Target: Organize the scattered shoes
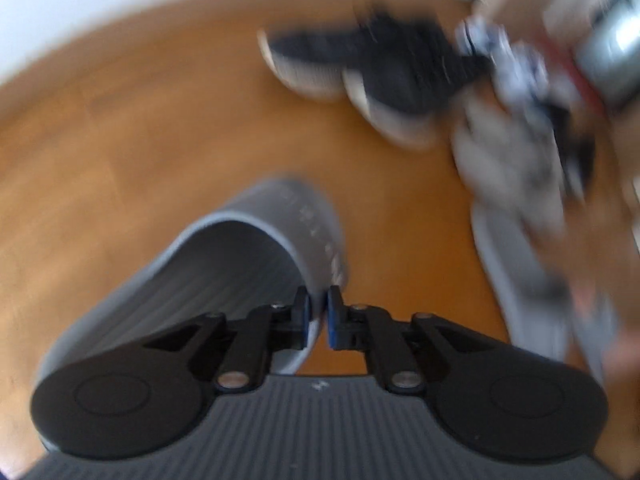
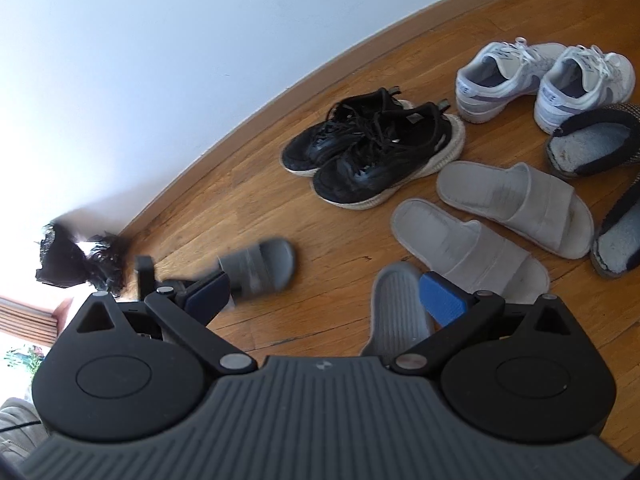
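Note:
My left gripper [image 1: 318, 318] is shut on the edge of a grey slide sandal [image 1: 256, 252] and holds it above the wooden floor; this view is blurred. The same sandal [image 2: 260, 270] shows in the right wrist view, blurred, with the other gripper's black parts at its heel. My right gripper [image 2: 324, 300] is open and empty above the floor, with a second grey slide sandal [image 2: 394, 308] beneath its right finger. A pair of black sneakers [image 2: 372, 152] stands by the wall and also shows in the left wrist view [image 1: 360, 68].
A pair of white sneakers [image 2: 540, 80] stands at the far right. Two pale grey slippers [image 2: 492, 220] lie in front of the black pair. Two dark slippers with blue lining [image 2: 592, 144] lie at the right edge. A white wall with a wooden skirting board [image 2: 240, 120] runs behind.

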### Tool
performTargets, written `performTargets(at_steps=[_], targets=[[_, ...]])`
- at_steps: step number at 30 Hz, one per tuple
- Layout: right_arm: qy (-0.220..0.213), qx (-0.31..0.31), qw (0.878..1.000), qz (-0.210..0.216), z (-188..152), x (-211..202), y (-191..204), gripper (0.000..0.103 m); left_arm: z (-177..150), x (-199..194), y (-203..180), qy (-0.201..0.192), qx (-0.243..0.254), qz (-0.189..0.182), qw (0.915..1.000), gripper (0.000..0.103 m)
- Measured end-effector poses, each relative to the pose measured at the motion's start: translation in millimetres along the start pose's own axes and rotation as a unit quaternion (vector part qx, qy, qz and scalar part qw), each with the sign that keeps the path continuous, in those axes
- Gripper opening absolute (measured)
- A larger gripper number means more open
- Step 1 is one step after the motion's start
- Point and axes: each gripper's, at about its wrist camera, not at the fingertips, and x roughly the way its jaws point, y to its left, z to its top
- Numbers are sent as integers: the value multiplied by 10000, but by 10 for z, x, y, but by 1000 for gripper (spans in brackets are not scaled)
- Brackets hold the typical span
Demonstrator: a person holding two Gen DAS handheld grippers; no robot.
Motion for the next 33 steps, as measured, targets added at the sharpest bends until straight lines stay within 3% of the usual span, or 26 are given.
performTargets(at_steps=[1, 3, 4, 7, 9, 11, 13, 16, 19, 21, 23, 27, 30, 33], targets=[[-1, -33, 10000, 39, -9, -3, 25, 102, -56, -20, -8, -23, -213, 267, 9994, 45], [6, -32, 10000, 53, -13, -2, 33, 102, -160, -67, -33, -93, -663, 771, 9948, 53], [11, -24, 10000, 54, -12, 0, 32, 102, -182, -125, -85, -242, -998, 885, 9908, 65], [24, -1, 10000, 54, -12, 4, 30, 102, -210, -306, -273, -820, -1853, 1084, 9732, 85], [33, 14, 10000, 55, -12, 6, 29, 102, -113, -381, -488, -1263, -2028, 1238, 9631, 92], [41, 30, 10000, 55, -12, 9, 27, 102, 84, -313, -686, -1354, -1862, 1758, 9571, 92], [50, 45, 10000, 56, -12, 12, 26, 102, 318, -104, -806, -1175, -1691, 2542, 9450, 92], [63, 68, 9999, 57, -11, 16, 23, 102, 562, 242, -743, -521, -1795, 3099, 9322, 92], [76, 91, 9999, 57, -11, 20, 21, 102, 605, 431, -706, -231, -1746, 2724, 9459, 92], [85, 107, 9999, 58, -11, 22, 20, 102, 540, 467, -726, -292, -1276, 2724, 9532, 81], [94, 122, 9999, 58, -10, 25, 18, 102, 432, 486, -753, -426, -608, 2771, 9580, 80], [112, 150, 9998, 50, -10, 20, -6, 102, 119, 435, -755, -382, 663, 2410, 9675, 79], [130, 165, 9998, 42, -16, 19, -30, 102, -205, 340, -830, -224, 1687, 2064, 9636, 79], [180, 180, 9997, 32, -29, 48, -38, 102, -549, 219, -946, -331, 2597, 1570, 9523, 79]])
